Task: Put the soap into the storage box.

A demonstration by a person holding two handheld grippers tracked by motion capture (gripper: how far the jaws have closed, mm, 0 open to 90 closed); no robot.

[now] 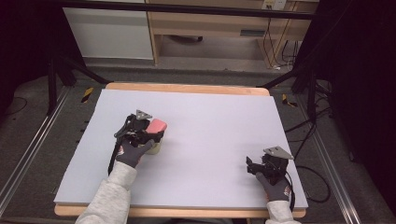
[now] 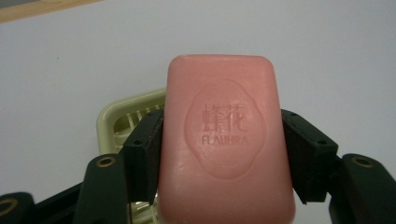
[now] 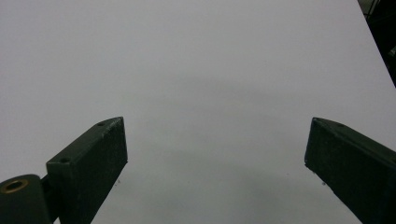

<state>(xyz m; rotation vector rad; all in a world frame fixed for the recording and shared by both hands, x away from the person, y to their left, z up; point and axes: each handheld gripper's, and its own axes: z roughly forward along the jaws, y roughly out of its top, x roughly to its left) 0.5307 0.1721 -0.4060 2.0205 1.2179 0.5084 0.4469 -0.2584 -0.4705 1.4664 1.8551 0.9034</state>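
Left gripper (image 2: 223,154) clamped on pink soap bar (image 2: 224,140) by its 2 long sides, just above pale-green soap dish (image 2: 122,119) for seating; right gripper (image 3: 215,158) spread wide, idle.

The person wears light grey sweatshirt sleeves (image 1: 113,189) and dark grey gloves (image 1: 132,153) with red marks at the cuffs. Each handheld gripper is black, with brass-coloured pivot screws (image 2: 106,161) on blocky jaws, a grey three-cornered plate (image 1: 278,152) on top and a trailing black cable (image 1: 292,196).

pink soap bar (image 2: 226,144), embossed "FLAUHRA", perhaps Chinese characters above
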